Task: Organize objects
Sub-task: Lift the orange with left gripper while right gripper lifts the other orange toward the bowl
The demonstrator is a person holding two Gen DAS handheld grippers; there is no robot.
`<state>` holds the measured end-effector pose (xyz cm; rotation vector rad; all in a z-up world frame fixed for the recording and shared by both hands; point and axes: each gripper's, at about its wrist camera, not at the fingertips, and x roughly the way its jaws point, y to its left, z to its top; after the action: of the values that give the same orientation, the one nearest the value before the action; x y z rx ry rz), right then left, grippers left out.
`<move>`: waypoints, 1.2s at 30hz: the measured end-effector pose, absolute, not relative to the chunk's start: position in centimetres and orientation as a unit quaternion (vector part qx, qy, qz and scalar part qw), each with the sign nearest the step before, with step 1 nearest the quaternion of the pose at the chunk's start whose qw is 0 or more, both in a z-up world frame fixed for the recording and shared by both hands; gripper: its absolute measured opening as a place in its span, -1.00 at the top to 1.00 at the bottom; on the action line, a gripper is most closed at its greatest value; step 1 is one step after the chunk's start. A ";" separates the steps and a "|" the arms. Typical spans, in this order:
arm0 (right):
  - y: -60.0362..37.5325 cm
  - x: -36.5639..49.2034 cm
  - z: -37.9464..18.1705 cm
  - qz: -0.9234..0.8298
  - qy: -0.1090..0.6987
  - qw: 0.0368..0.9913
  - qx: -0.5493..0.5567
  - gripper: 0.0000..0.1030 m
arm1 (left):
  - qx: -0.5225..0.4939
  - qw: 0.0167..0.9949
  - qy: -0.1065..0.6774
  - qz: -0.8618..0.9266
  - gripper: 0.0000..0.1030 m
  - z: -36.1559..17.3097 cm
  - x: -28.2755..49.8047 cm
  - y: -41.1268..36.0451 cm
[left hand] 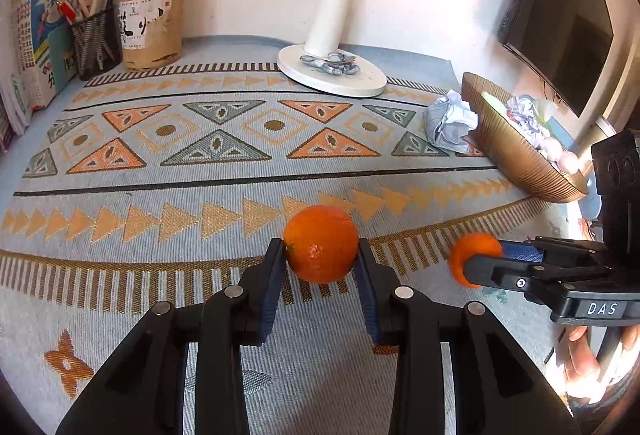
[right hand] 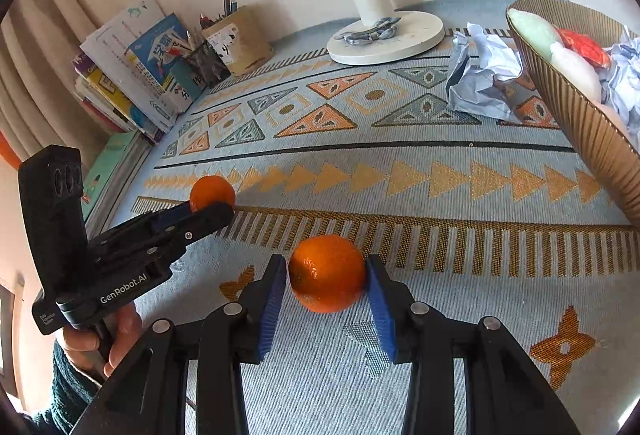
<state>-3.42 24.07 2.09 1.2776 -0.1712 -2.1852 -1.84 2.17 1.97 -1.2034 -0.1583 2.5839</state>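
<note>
With our left gripper (left hand: pixel 321 255) we clamp a round orange tangerine (left hand: pixel 321 243) above the patterned woven cloth (left hand: pixel 240 171); our right gripper (right hand: pixel 326 277) pinches a second orange tangerine (right hand: pixel 327 273) just beside it, near the ribbed golden bowl (left hand: pixel 516 151).

Left tool (left hand: pixel 321 255) and right tool (right hand: pixel 326 275) each clamped on fruit.

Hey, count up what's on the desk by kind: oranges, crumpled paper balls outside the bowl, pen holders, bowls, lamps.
Oranges: 2, one in the left gripper and one in the right gripper
Crumpled paper outside the bowl: 1
Pen holders: 2, mesh cup and tan holder
Bowl: 1
Lamp: 1
Total: 7
</note>
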 end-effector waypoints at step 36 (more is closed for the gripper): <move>34.2 -1.5 16.1 -0.943 -0.040 0.159 0.289 0.25 | -0.332 0.244 0.070 0.909 0.34 10.3 -2.1 14.8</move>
<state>-1.55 34.15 16.09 0.8272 -0.1133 -2.6956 -2.08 14.76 10.34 -0.9056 0.1910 2.4818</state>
